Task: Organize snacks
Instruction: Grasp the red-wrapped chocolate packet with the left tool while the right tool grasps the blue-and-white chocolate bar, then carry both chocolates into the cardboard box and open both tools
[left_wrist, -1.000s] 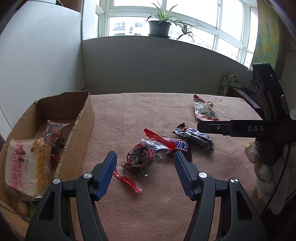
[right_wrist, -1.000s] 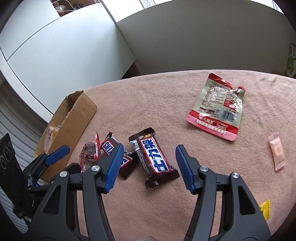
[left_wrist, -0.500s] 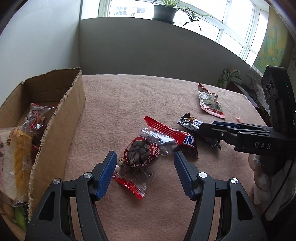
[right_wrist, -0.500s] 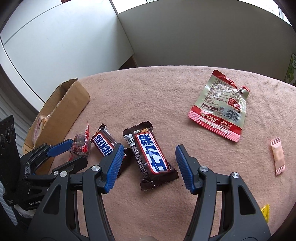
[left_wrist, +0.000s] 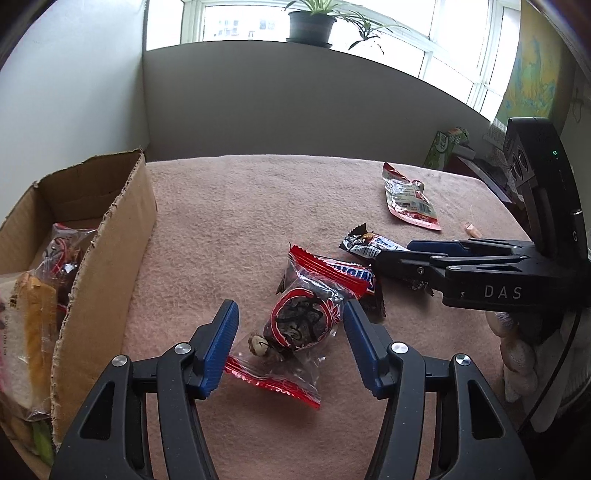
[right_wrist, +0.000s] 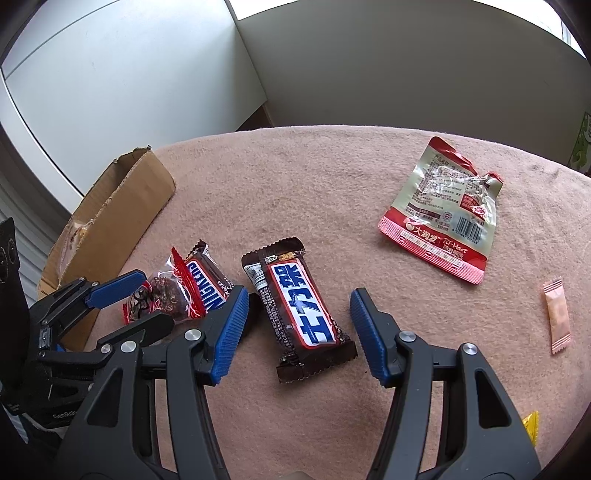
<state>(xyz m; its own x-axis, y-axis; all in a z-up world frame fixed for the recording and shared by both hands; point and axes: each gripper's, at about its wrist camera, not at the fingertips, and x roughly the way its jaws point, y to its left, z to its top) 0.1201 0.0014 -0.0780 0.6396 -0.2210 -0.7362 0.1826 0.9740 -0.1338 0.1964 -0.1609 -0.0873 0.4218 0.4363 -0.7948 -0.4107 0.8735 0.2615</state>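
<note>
My left gripper (left_wrist: 290, 332) is open, its blue fingers on either side of a clear red-trimmed snack packet (left_wrist: 301, 325) lying on the pink cloth. That packet also shows in the right wrist view (right_wrist: 162, 295). My right gripper (right_wrist: 297, 325) is open around a brown Snickers bar with a blue label (right_wrist: 299, 310). A second Snickers bar (right_wrist: 205, 277) lies between the two, partly under the packet (left_wrist: 347, 275). A cardboard box (left_wrist: 110, 236) at the left holds bagged bread (left_wrist: 26, 332) and another packet.
A red and beige pouch (right_wrist: 445, 214) lies at the far right of the cloth. A small pink sachet (right_wrist: 557, 314) and a yellow wrapper (right_wrist: 530, 424) lie near the right edge. A grey wall and a window sill with a potted plant (left_wrist: 312, 22) stand behind.
My left gripper has moved forward and down, so the red-trimmed packet now sits between its fingers. My right gripper has closed in on the blue-label Snickers bar. Both stayed open.
</note>
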